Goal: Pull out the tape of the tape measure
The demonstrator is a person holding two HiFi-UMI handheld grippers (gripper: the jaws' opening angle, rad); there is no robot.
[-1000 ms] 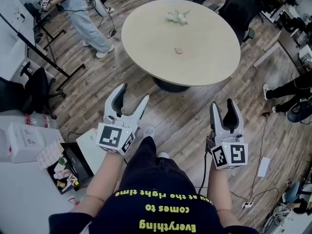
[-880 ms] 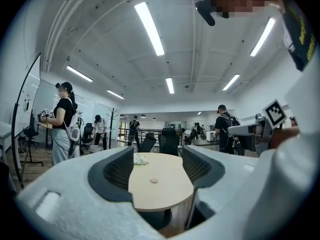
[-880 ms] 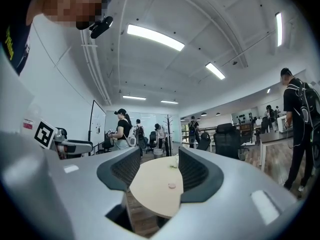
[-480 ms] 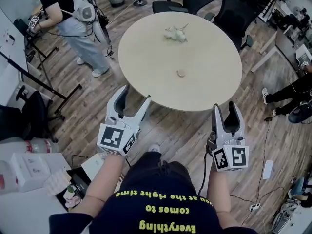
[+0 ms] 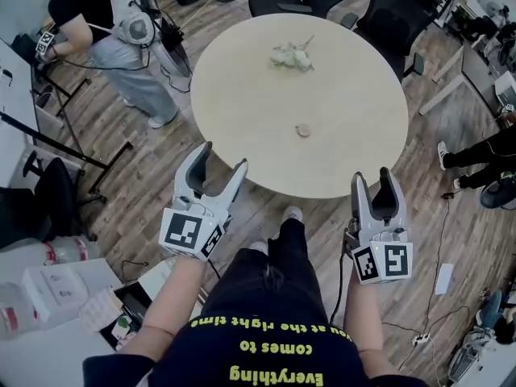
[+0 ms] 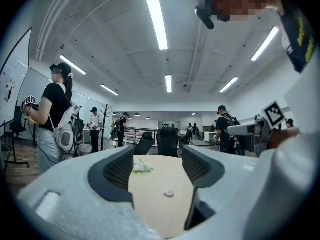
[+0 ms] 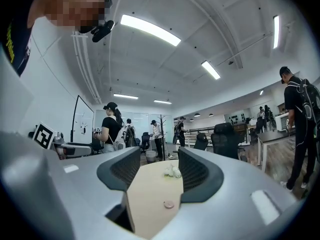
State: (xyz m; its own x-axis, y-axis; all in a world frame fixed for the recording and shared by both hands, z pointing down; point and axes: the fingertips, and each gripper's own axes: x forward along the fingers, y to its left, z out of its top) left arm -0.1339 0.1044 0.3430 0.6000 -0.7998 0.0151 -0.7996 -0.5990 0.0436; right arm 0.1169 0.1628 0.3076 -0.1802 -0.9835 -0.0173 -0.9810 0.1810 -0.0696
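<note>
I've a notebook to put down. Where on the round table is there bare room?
The round table is mostly bare: its whole left half and the near edge are free. Only two things lie on it, well apart: a small round object right of centre and a white clump near the far edge.

Yellow print on shirt [image 5: 266, 337], upside down: "Everything comes to"

Dark T-shirt [image 5: 266, 353], yellow lettering, dark trousers [image 5: 270, 276]; white left gripper [image 5: 222, 156], right gripper [image 5: 372, 175].
</note>
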